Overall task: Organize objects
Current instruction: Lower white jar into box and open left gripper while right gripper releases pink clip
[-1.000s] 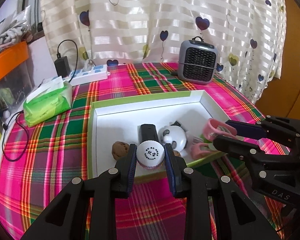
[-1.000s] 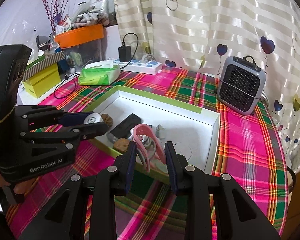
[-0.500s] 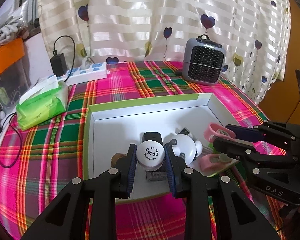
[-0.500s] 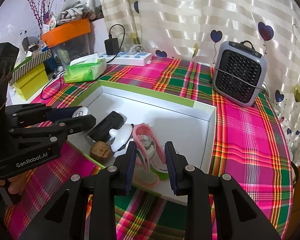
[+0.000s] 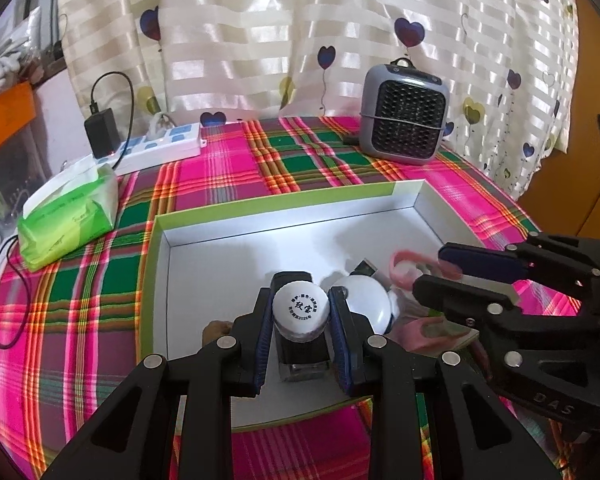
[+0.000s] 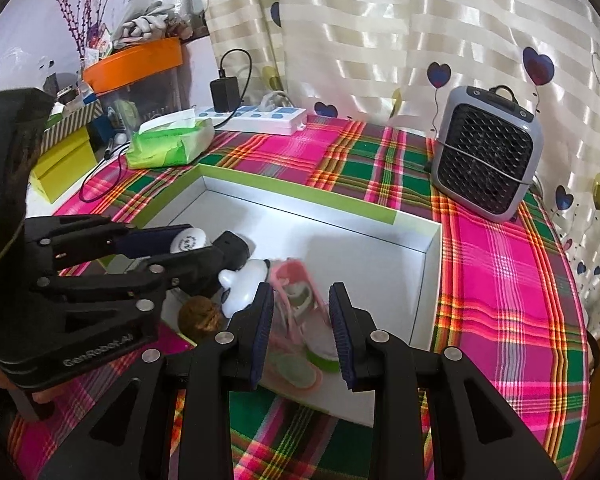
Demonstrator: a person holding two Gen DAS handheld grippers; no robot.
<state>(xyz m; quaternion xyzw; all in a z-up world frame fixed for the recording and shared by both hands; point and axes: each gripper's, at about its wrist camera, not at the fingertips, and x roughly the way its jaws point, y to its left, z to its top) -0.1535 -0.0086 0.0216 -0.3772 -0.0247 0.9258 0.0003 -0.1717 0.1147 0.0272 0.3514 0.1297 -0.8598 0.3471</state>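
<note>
A shallow white box with a green rim [image 5: 260, 206] [image 6: 384, 216] lies on the plaid table. My left gripper [image 5: 300, 312] [image 6: 188, 246] is shut on a white-capped bottle [image 5: 300, 307] and holds it over the box's near part. My right gripper [image 6: 300, 312] [image 5: 440, 270] is open over the box. A blurred pink looped clip [image 6: 296, 292] [image 5: 404, 258] sits between and below its fingers; contact cannot be told. In the box lie a black device [image 5: 300, 354], a white panda toy [image 5: 366, 302] [image 6: 242, 286] and a brown walnut [image 6: 201, 316].
A grey mini heater [image 5: 404, 118] [image 6: 486, 156] stands behind the box. A green tissue pack [image 5: 66, 216] [image 6: 170, 140] and a white power strip [image 5: 160, 148] lie at the back left. Yellow and orange boxes [image 6: 64, 160] stand at the far left.
Both grippers have moved forward over the box. The right gripper's fingers have spread wider and the pink clip has dropped lower between them. The left still holds the bottle.
</note>
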